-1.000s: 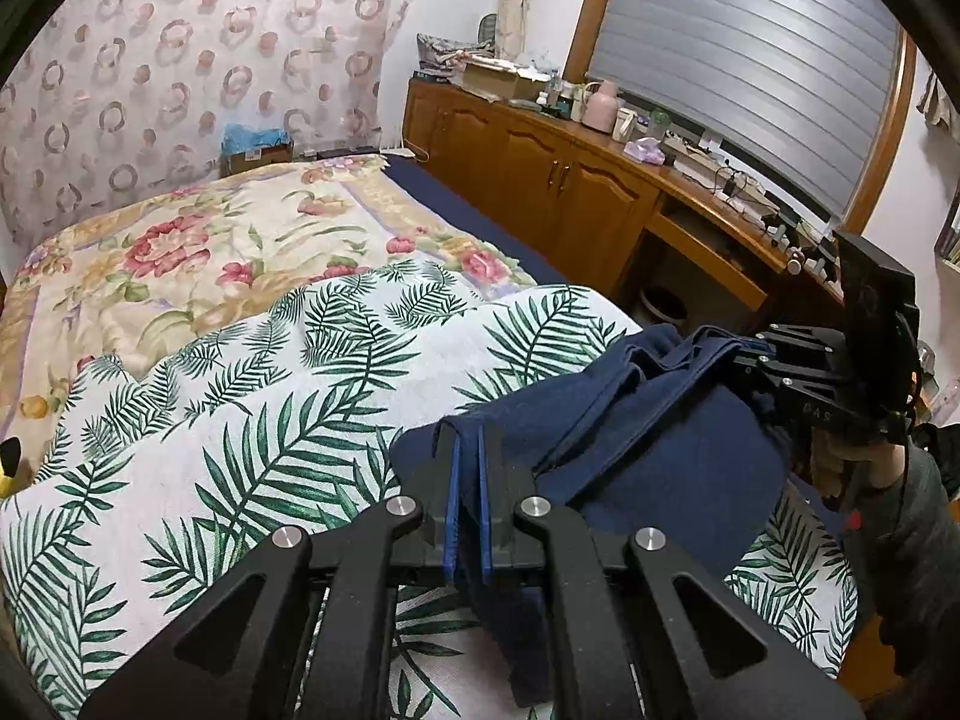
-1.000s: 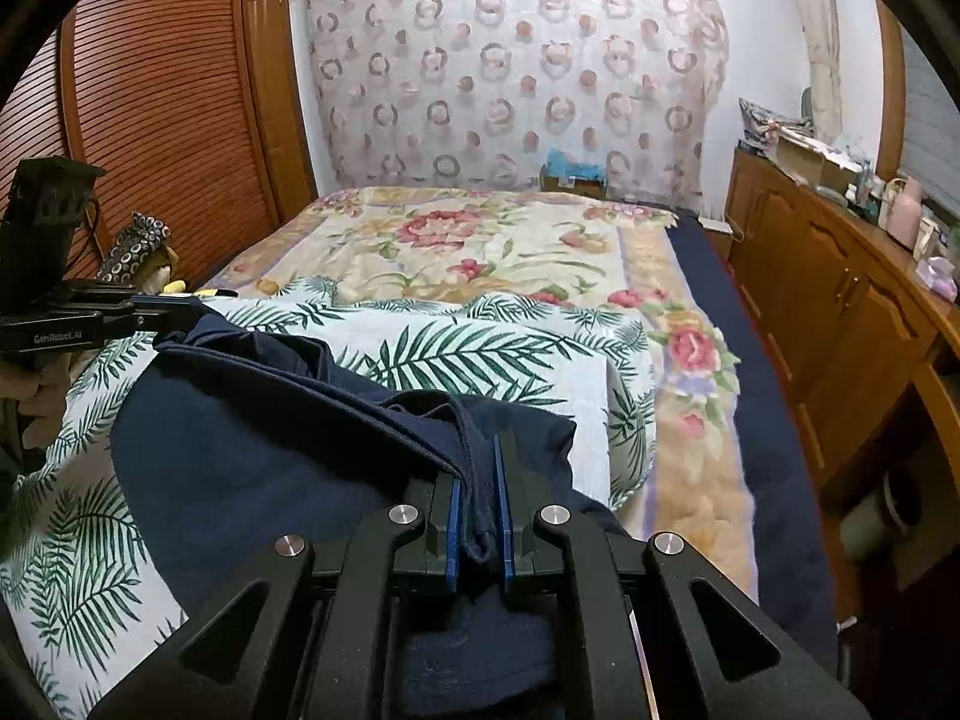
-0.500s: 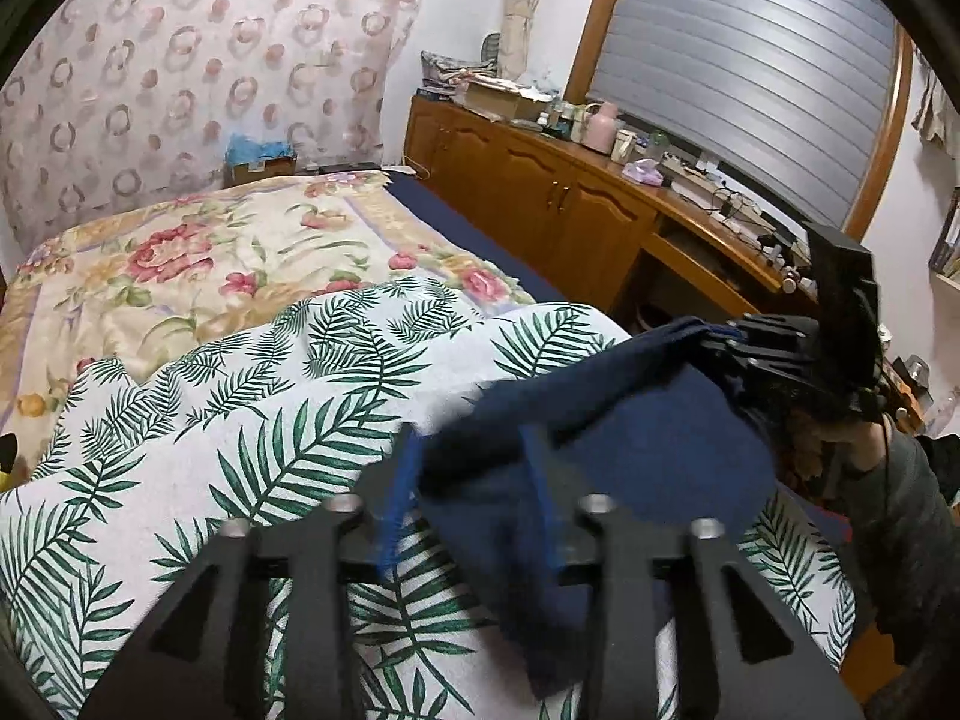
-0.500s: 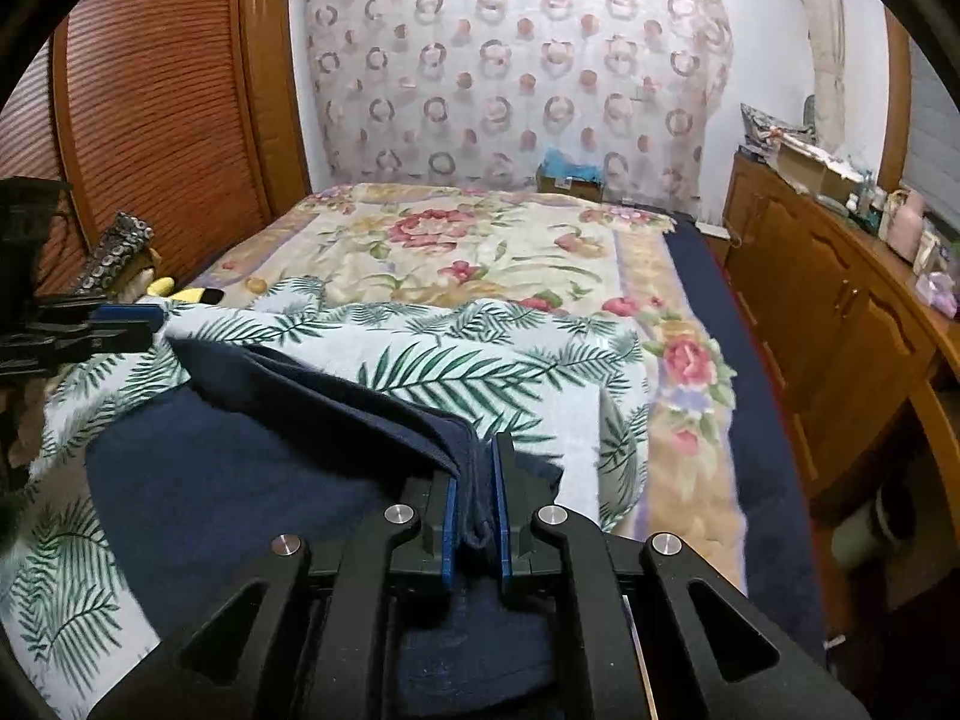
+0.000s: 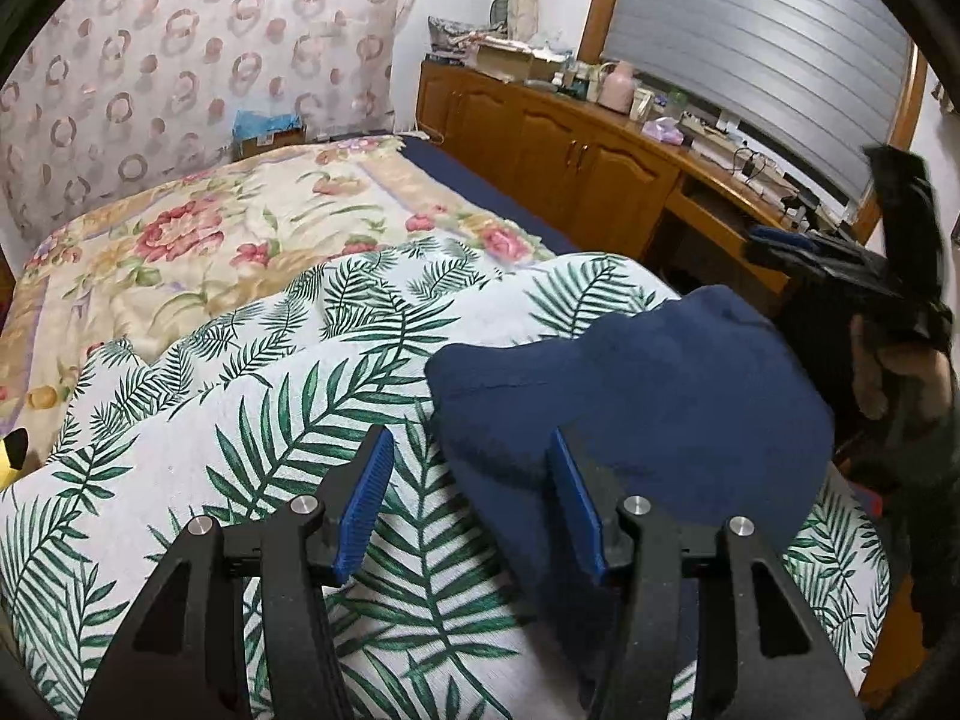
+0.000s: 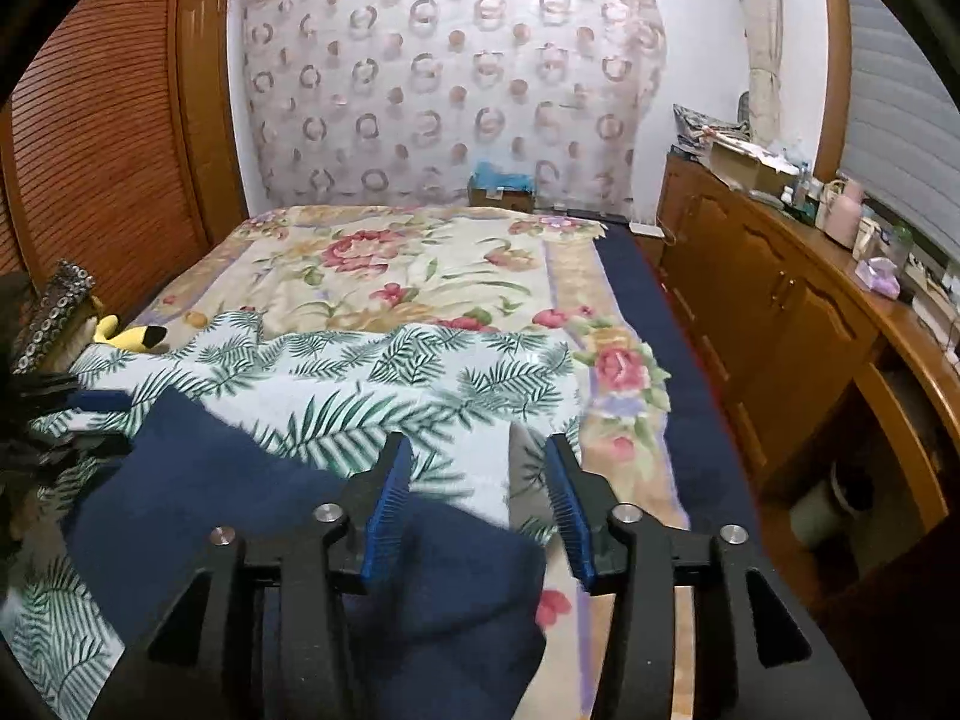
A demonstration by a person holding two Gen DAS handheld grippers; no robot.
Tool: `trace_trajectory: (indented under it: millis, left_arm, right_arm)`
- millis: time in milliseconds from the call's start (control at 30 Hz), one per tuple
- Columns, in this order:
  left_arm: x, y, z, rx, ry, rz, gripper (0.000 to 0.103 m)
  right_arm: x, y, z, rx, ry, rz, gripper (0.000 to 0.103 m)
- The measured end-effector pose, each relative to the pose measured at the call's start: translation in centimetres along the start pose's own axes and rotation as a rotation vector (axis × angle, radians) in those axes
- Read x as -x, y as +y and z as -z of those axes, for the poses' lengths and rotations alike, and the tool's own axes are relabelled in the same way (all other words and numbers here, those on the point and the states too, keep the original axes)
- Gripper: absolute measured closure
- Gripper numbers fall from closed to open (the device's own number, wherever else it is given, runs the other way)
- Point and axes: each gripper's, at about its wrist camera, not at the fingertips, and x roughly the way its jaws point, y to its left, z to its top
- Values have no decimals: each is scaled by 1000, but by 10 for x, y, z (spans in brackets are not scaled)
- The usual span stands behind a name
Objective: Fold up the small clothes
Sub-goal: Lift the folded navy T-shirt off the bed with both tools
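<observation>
Both grippers have just been opening. The left gripper (image 5: 468,498) and the right gripper (image 6: 477,504) now stand apart, nothing pinched, and the navy garment (image 5: 630,396) lies released on the palm-print sheet (image 5: 252,420), at two o'clock from the left jaws. This fold looks laid; next comes regripping an edge, probably.

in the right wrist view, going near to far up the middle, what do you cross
open right gripper → navy blue garment → palm-leaf print sheet → floral bedspread → cardboard box with blue top → ring-patterned curtain
</observation>
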Motion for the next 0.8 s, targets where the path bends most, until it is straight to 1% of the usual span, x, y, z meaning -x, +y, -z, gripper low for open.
trace_trajectory:
  millis: [33, 67, 100, 167, 233, 333, 400, 500, 567, 633, 733, 767, 800]
  left_arm:
    - [-3, 2, -1, 5, 8, -1, 48]
    - [-6, 4, -1, 10, 13, -5, 48]
    - [-9, 6, -2, 15, 16, -5, 48]
    - [-14, 7, -3, 22, 25, -1, 48]
    - [-20, 10, -3, 32, 39, -7, 48]
    - [-27, 11, -1, 41, 56, 0, 48]
    - [-29, 10, 0, 44, 57, 7, 48]
    - [-32, 14, -3, 69, 51, 24, 48]
    - [-35, 11, -5, 60, 47, 22, 48]
    - [-37, 8, -7, 44, 46, 17, 48]
    - [-39, 7, -9, 45, 54, 43, 48]
    - [-39, 7, -10, 50, 55, 64, 48]
    - [-39, 7, -10, 54, 54, 79, 49]
  right_arm:
    - [2, 1, 6, -5, 7, -12, 44]
    - [3, 2, 12, -12, 18, -26, 37]
    - [3, 3, 20, -21, 33, -35, 33]
    - [1, 0, 29, -36, 65, -40, 32]
    - [-6, -2, 38, -54, 96, -41, 31]
    - [-16, -12, 44, -118, 118, -87, 31]
    - [-21, -17, 47, -147, 126, -112, 29]
    - [-29, -23, 45, -177, 149, -146, 27]
    - [-34, -36, 37, -206, 161, -173, 27]
    - [-36, -40, 36, -219, 173, -193, 27]
    - [-40, -44, 35, -229, 185, -216, 28]
    - [-40, -44, 35, -228, 186, -218, 30]
    - [-40, -44, 35, -223, 181, -221, 35]
